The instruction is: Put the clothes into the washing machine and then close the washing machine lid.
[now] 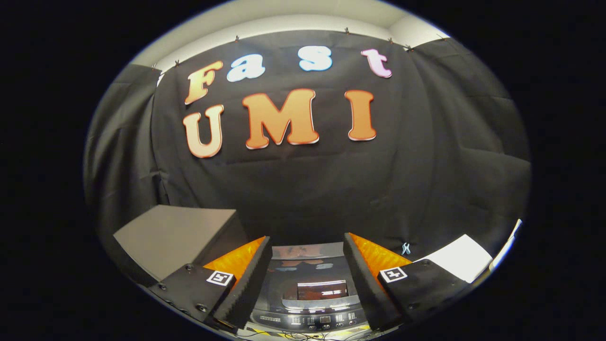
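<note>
Two jaws: the gripper holds its two jaws wide apart, and nothing is pinched between them.
Washing machine: the washing machine sits low down, in the gap between the jaws and a little ahead of them.
Lid: the shiny dark lid lies flat on top of the machine and looks closed. It shines like a mirror.
Buttons: a strip of buttons runs along the near edge of the machine, close to the jaws.
Clothes: I cannot tell where the clothes are.
Grey box: a big grey box stands beside the left jaw, a bit beyond it.
White board: a flat white board lies beside the right jaw.
Clip: a small pale blue clip hangs on the black cloth wall, just past the right jaw.
Wires: some thin wires lie under the jaws, in front of the machine.
</note>
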Tool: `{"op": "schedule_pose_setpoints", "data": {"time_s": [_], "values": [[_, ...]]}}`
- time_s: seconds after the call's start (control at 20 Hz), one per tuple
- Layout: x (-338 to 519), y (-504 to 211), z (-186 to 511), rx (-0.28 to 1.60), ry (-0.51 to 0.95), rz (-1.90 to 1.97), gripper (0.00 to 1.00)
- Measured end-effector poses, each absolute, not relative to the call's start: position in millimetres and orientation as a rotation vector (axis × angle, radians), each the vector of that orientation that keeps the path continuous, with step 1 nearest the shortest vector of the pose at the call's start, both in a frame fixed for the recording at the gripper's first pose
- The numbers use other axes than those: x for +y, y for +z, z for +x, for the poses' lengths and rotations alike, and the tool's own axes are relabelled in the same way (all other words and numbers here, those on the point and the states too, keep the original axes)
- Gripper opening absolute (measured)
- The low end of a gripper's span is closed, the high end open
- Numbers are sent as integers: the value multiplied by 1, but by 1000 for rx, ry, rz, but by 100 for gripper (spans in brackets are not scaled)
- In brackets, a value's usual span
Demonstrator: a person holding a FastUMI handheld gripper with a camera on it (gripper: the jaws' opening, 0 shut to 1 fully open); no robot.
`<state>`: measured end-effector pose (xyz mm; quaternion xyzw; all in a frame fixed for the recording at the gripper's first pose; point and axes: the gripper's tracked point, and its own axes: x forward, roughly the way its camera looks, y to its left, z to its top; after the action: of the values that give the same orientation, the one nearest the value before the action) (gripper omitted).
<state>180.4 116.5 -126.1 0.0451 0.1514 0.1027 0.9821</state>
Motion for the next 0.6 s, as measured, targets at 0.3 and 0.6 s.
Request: {"op": "schedule_pose_setpoints", "data": {"time_s": [0.3,0.6], "values": [[102,-57,83,227,141,60,97],[98,-12,19,154,123,86,97]]}}
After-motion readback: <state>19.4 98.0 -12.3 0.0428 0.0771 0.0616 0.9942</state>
